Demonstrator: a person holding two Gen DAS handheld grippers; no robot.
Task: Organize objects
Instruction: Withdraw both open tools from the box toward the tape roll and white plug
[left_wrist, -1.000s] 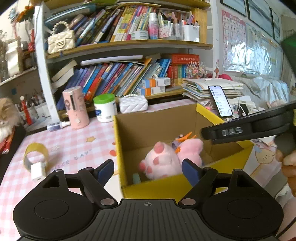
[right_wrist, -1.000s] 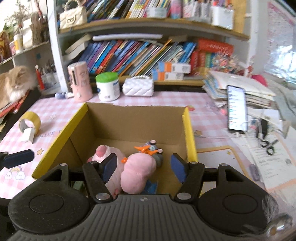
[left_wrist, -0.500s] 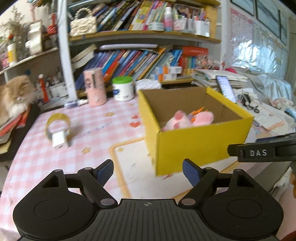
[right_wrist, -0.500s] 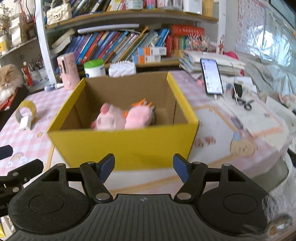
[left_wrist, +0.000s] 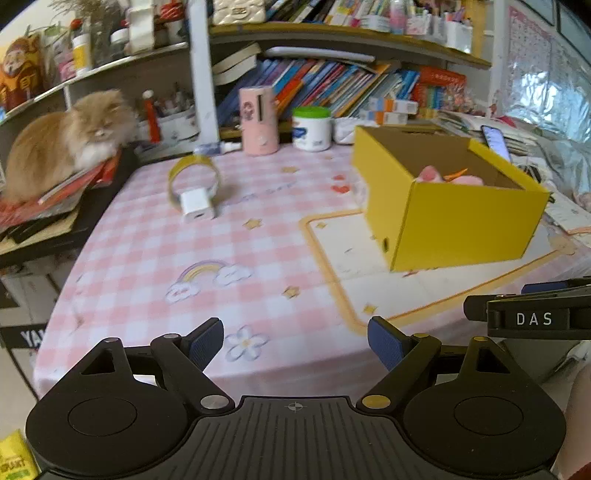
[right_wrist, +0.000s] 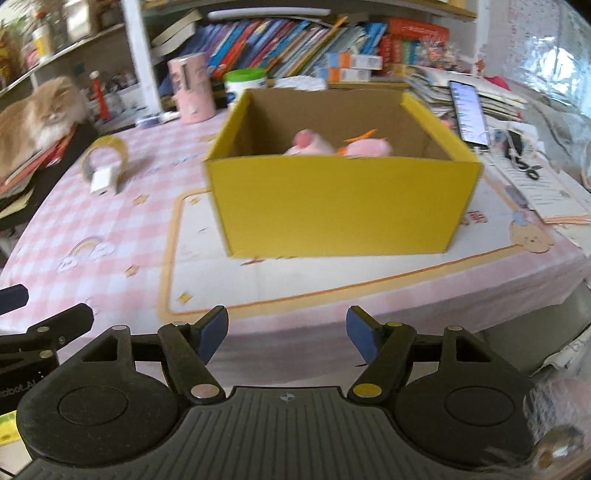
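Both grippers are seen low in frame, off the near table edge. The left gripper (left_wrist: 295, 345) is spread wide w/ nothing between the pads; the right gripper (right_wrist: 287, 334) likewise, empty. Jaws on both have just been opening further, w/ only tablecloth visible in the gaps.

The yellow box (right_wrist: 340, 205) sits mid-frame in the right wrist view, right of centre in the left wrist view, on the cream mat. It is prob. used as the collecting bin: a pink plush toy (right_wrist: 317, 146) is already inside, w/ an orange bit beside it.

Left loose on the checked cloth, upper left of the box: a tape roll (left_wrist: 194, 179) w/ a white charger (left_wrist: 197, 205) touching its front. These are judged the likely next items, hence the open pads.

Hard to tell: the box floor is hidden by its front wall; other contents can't be confirmed. Edges are blurred.
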